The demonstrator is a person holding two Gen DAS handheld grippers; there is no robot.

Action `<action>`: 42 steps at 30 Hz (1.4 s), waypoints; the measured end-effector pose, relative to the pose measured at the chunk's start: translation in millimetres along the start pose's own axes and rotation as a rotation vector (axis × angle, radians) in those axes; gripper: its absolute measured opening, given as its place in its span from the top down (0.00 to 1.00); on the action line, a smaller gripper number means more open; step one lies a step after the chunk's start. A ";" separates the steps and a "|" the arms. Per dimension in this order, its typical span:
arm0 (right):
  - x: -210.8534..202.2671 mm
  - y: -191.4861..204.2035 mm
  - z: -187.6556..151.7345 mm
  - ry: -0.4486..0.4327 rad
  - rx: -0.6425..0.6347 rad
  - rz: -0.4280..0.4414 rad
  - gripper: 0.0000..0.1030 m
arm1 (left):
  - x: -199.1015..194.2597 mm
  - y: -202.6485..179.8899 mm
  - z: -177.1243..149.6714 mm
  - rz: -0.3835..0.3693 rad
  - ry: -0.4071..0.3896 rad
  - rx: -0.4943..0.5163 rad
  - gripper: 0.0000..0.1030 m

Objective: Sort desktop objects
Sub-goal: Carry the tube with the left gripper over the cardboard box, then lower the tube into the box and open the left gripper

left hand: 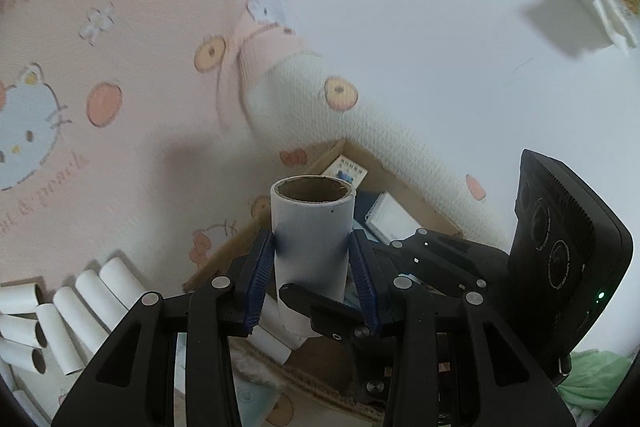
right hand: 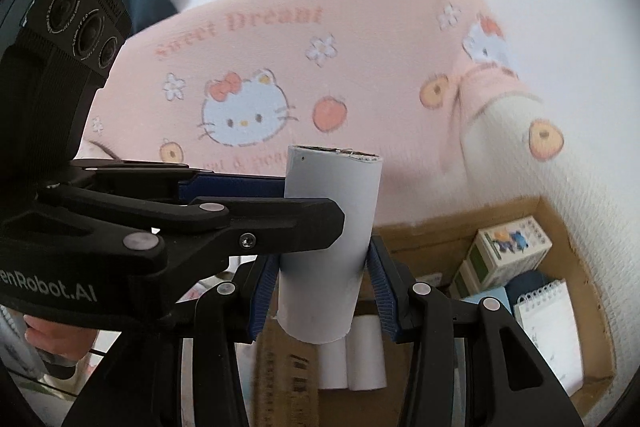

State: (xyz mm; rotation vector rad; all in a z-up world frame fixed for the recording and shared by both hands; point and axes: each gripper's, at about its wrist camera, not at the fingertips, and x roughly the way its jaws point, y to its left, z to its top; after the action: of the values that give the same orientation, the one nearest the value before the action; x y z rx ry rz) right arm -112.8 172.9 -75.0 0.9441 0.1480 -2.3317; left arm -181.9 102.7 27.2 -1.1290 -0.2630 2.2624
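A white cardboard tube [left hand: 312,227] stands upright between the blue pads of my left gripper [left hand: 314,255], which is shut on its middle. My right gripper comes in from the right, and one black finger [left hand: 316,303] crosses the tube's lower end. In the right wrist view the same tube [right hand: 332,195] is clamped low down by my right gripper [right hand: 324,283]. There the left gripper reaches in from the left, its finger [right hand: 280,219] across the tube's middle. Both grippers hold this one tube.
Several more white tubes [left hand: 80,307] lie in a row at lower left, and two [right hand: 360,359] lie below the held one. An open cardboard box [right hand: 560,223] holds small cartons and a spiral notepad [right hand: 548,311]. A pink cartoon-cat blanket [right hand: 280,67] lies behind.
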 end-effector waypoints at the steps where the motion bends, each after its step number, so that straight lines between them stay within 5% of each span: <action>1: 3.9 -5.5 -1.2 0.014 0.011 -0.001 0.59 | 6.4 -0.7 2.0 0.001 0.021 -0.001 0.59; 8: 23.2 -39.7 -11.6 0.108 0.098 0.019 0.59 | 49.7 -4.4 10.8 0.014 0.152 -0.036 0.58; 17: 16.8 -58.9 -20.1 0.156 0.113 0.004 0.60 | 78.2 -24.6 5.0 0.053 0.220 0.009 0.52; 24: 17.3 -62.5 -27.3 0.194 0.087 0.007 0.60 | 97.4 -11.1 -1.3 -0.012 0.294 -0.163 0.51; 30: 28.9 -73.5 -33.0 0.311 0.104 -0.009 0.60 | 120.1 3.9 -14.3 -0.011 0.371 -0.349 0.53; 35: 22.5 -76.8 -39.1 0.324 0.064 -0.032 0.60 | 137.7 9.0 -20.6 0.079 0.427 -0.375 0.53; 42: 1.1 -96.9 -42.3 0.350 0.064 -0.155 0.60 | 163.7 9.0 -25.8 0.108 0.515 -0.421 0.53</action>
State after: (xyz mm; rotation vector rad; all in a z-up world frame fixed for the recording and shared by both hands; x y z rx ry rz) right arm -144.3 263.9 -118.6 1.4135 0.2993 -2.2996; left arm -241.8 189.3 -101.2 -1.9356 -0.4870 1.9611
